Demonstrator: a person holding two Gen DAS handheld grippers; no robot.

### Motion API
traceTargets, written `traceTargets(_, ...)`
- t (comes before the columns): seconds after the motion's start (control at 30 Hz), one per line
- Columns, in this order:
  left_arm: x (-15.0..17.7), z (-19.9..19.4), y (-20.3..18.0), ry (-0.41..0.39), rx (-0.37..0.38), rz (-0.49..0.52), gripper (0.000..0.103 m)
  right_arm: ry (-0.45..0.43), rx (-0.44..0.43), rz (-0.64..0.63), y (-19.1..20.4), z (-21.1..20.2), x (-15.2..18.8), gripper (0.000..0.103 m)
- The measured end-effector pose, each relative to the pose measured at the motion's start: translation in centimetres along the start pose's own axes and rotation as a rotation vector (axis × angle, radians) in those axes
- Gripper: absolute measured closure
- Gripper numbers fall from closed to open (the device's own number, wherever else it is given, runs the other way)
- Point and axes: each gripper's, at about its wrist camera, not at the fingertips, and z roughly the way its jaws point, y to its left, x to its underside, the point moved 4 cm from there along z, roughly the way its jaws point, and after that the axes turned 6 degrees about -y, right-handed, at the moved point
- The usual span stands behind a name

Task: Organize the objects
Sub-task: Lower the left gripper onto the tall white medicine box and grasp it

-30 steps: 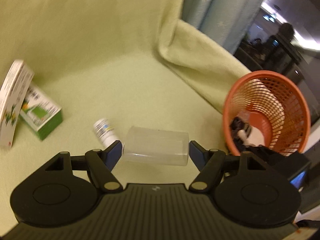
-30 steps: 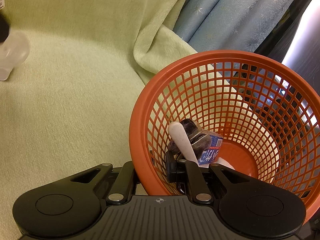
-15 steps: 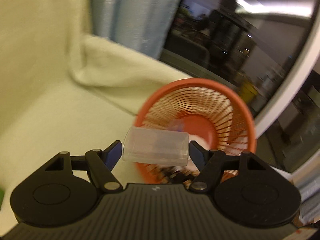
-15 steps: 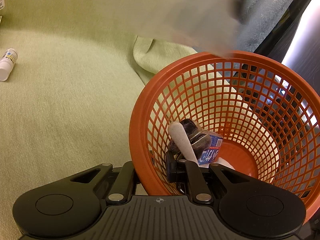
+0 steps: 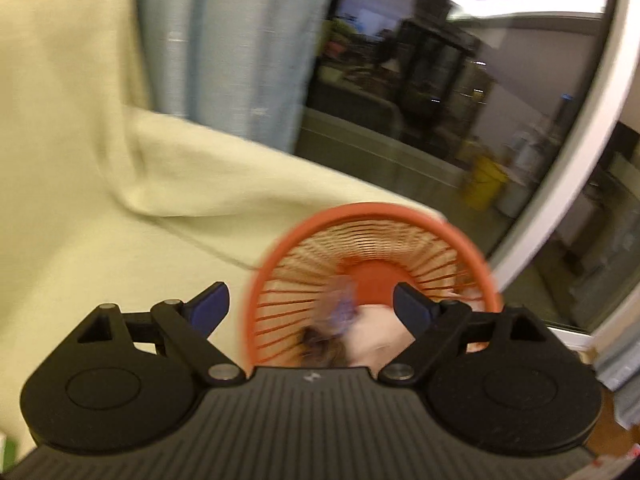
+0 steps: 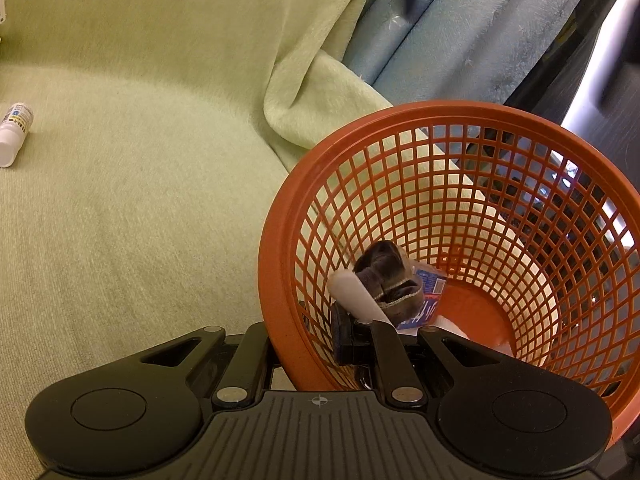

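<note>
My left gripper (image 5: 312,308) hovers above the orange mesh basket (image 5: 372,216), and its jaws are opening with nothing between the blue pads. Below them, inside the basket, a blurred translucent streak (image 5: 344,300) shows; I cannot tell what it is. My right gripper (image 6: 308,344) is shut on the basket's near wall (image 6: 280,240), one finger outside and one inside. In the basket lie a dark cloth bundle (image 6: 384,276), a white handle (image 6: 356,296) and a blue packet (image 6: 428,284). A small white bottle (image 6: 14,132) lies on the green cloth at far left.
Pale green cloth (image 6: 140,200) covers the seat and rises in a fold behind the basket. A blue curtain (image 6: 440,32) hangs beyond it, and a dark window with a white frame (image 5: 568,160) stands to the right. A box corner (image 6: 2,8) shows at far left.
The left gripper swung from above the cloth to above the basket, carrying a clear cup. Its jaws have since widened and the cup is gone from them. The right gripper stayed put.
</note>
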Motion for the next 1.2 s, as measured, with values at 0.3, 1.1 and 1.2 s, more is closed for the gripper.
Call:
traceTargets(0.3, 2.6, -8.7, 9.8, -0.053, -0.307, -0.097, 0.016, 0.0, 0.0, 0.004, -0.1, -0.2, 0.0, 0.096)
traceTargets(1.1, 14.0, -16.1, 24.5, 0.139, -0.768, -0.081, 0.032, 0.003, 0.001, -0.006, -0.1, -0.3, 0.3, 0.096)
traceTargets(1.2, 14.9, -15.1, 25.3, 0.158, -0.764, -0.093, 0.042, 0.003, 0.001, -0.007, -0.1, -0.3, 0.3, 0.096)
